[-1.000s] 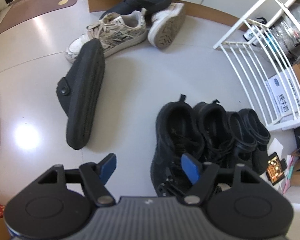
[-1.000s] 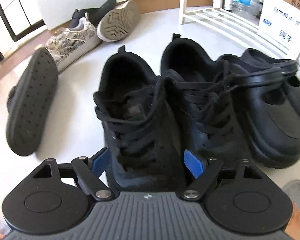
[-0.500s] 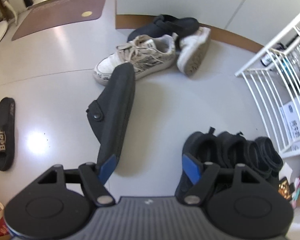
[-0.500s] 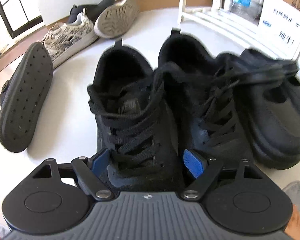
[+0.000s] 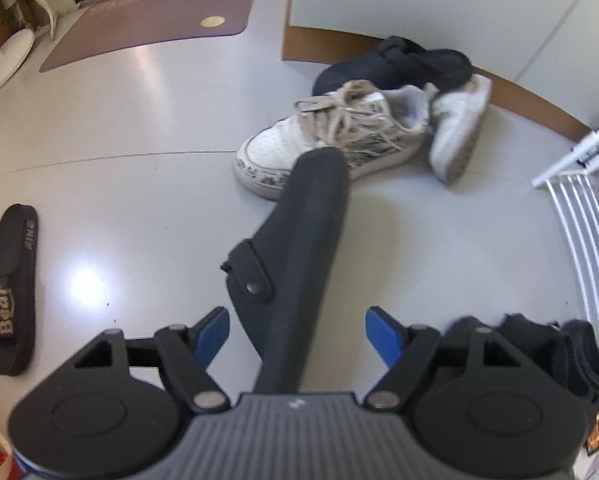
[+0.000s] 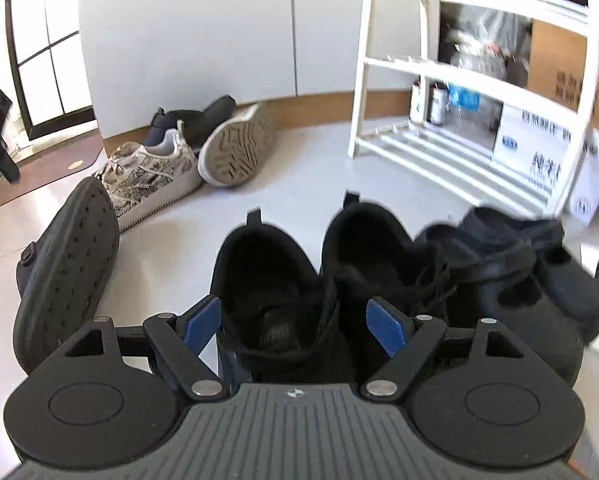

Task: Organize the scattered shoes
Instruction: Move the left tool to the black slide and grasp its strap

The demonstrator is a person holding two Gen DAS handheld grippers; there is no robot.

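The dark clog (image 5: 295, 264) lies on its side on the grey floor (image 5: 147, 184), its near end hidden under the left gripper (image 5: 297, 334), whose fingers stand wide apart around it without touching. The right gripper (image 6: 293, 326), equally wide and empty, covers the toes of two black sneakers (image 6: 271, 280). At lower right the black clogs (image 6: 519, 280) blur. A white rack (image 6: 451, 68) fills the upper right.

Open left claw (image 5: 297, 330) straddles tipped black clog (image 5: 299, 248)
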